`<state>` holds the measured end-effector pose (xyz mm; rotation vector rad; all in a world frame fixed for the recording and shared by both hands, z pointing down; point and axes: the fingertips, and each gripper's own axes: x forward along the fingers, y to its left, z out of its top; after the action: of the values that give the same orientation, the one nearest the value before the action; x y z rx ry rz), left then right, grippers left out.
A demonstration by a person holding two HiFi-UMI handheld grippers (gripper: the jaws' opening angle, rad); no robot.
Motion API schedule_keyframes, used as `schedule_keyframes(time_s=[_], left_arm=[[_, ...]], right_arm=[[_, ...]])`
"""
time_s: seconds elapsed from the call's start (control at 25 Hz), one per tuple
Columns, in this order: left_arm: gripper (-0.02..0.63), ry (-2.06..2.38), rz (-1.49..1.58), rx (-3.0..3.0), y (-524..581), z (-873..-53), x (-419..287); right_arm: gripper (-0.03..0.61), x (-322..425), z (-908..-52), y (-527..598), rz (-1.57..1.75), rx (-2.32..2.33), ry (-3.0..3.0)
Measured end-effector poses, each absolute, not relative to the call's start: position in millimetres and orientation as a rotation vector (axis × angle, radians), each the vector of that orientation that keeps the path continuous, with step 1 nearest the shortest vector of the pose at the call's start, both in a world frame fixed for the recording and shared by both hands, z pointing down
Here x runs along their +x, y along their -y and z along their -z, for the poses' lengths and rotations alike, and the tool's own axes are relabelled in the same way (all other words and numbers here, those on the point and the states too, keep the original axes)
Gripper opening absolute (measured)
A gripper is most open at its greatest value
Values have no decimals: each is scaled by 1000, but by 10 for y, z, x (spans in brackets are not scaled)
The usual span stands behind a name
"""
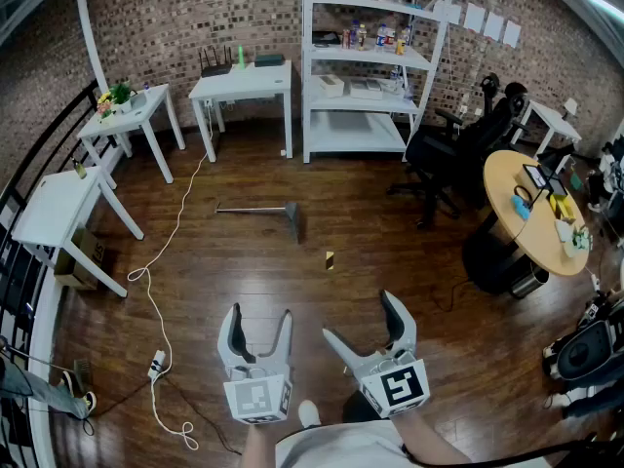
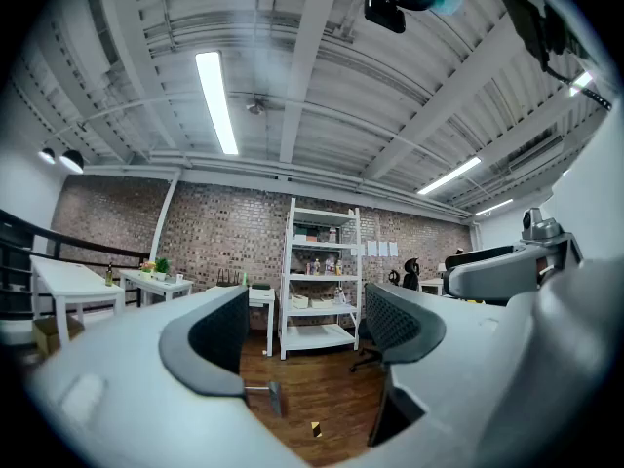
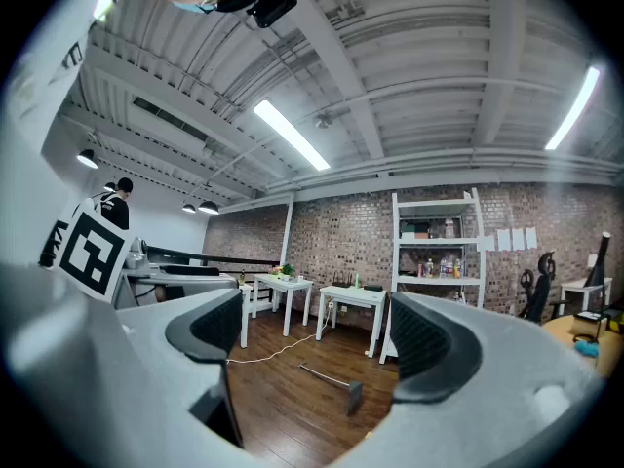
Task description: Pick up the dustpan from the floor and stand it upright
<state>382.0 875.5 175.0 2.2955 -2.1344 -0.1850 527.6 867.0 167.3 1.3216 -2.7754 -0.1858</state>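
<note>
Dustpan lies on the dark wood floor well ahead of both grippers, in the open stretch before the white shelf unit, far out of reach from where the person stands. Its long axis runs across the head view: the thin handle points toward the left and the pan sits at the right end. The left gripper lines up more directly with it, just short of the pan end in sideways terms, while the right gripper stands further off to the right, so the left looks slightly nearer (though the gap is small). Both point level toward it.

The left gripper's jaws stand apart with only floor between them; the right gripper's jaws are spread wider, likewise empty.

The dustpan looks like a slim, pale metal rod ending in a small dark grey scoop, lying flat. A small yellowish object rests on the floor between it and the grippers.
</note>
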Motion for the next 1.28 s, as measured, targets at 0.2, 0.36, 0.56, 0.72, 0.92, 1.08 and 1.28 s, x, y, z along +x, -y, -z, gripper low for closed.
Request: schedule_keyframes(time_s=[0.2,0.36,0.56,0.72,0.92,1.08,1.28], left_arm=[[411,2129,199,2269,-8497,-1919,3688],[449,2138,180,2261,-8124,-1955,3603],[471,2232,133,2233,-7464,-1744,3496],[482,2320,111,2231,-6875,-1629,3409],[481,2361,66,2163,-6395,-1713,3391],[482,2330,24,2119,-6058,-1939,3329],[480,2305,12,2104,-5627,-2096,2995]], right_arm=[[460,5178,-1719,-8406,202,1300,2789],[480,5053,-1751,-7917,209,1289,2817],[494,4856,-1524,-7114,240,1250,2920],[494,4857,-1328,-6440,295,1287,2971],[494,4859,-1492,-5883,306,1221,2970],[494,4723,-1758,-5522,230,1141,2961],[494,4386,-1909,-5092,177,1142,2949]])
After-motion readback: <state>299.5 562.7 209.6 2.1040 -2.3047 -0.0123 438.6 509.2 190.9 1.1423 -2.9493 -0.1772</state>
